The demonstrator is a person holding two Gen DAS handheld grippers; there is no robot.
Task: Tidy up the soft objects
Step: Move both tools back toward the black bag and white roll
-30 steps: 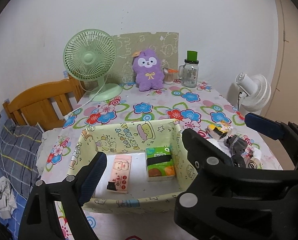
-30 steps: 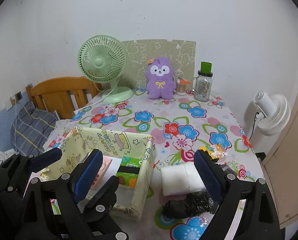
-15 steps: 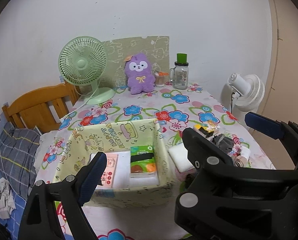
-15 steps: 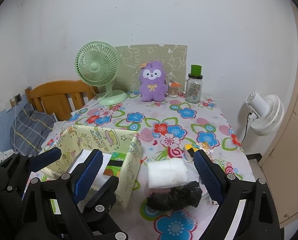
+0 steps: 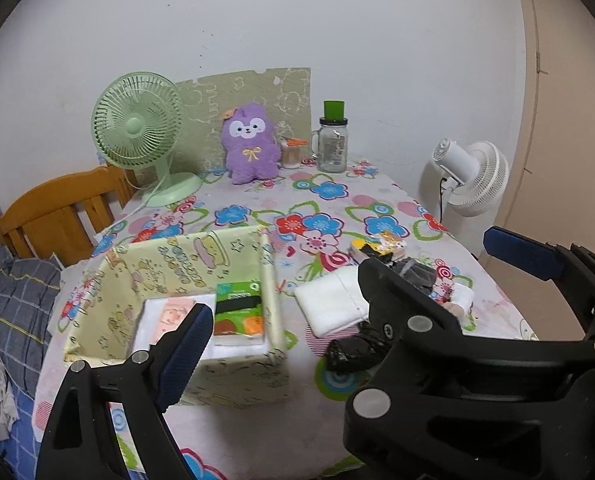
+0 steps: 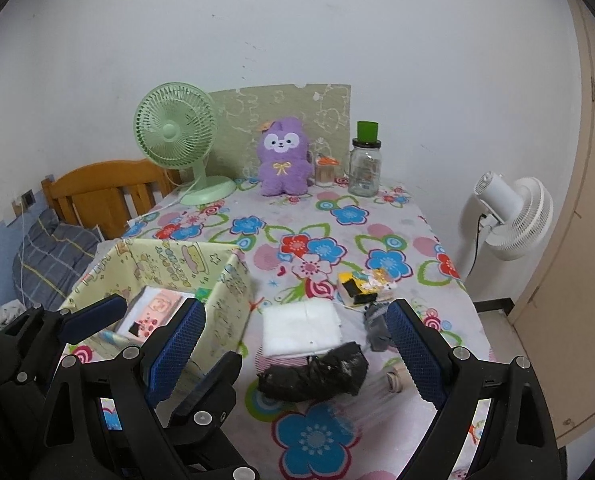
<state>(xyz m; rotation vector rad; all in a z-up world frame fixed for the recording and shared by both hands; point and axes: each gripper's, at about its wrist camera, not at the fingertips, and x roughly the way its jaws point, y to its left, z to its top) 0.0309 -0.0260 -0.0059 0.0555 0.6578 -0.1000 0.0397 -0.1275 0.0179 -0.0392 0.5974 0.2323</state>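
Note:
A pale yellow fabric box [image 5: 233,248] [image 6: 233,280] stands on the table's near left. In it lie a pink tissue pack [image 5: 169,312] [image 6: 153,314] and a green tissue pack [image 5: 237,312]. Right of the box lie a white folded cloth [image 5: 329,304] [image 6: 301,328], a black crumpled bundle [image 5: 353,354] [image 6: 317,372], a grey sock [image 6: 375,328] and a yellow packet [image 6: 361,284]. My left gripper [image 5: 349,288] is open and empty above the near edge. My right gripper [image 6: 293,356] is open and empty, straddling the cloth and bundle from above.
The table wears a flowered cloth [image 6: 337,216]. At its far end stand a green fan [image 6: 177,136], a purple plush [image 6: 283,156] and a glass jar with a green lid [image 6: 365,160]. A white fan [image 6: 513,212] stands to the right, a wooden chair [image 6: 101,192] to the left.
Both grippers have drawn back from the table and risen; more of the near table edge shows. Both stay open and empty. Objects have not moved.

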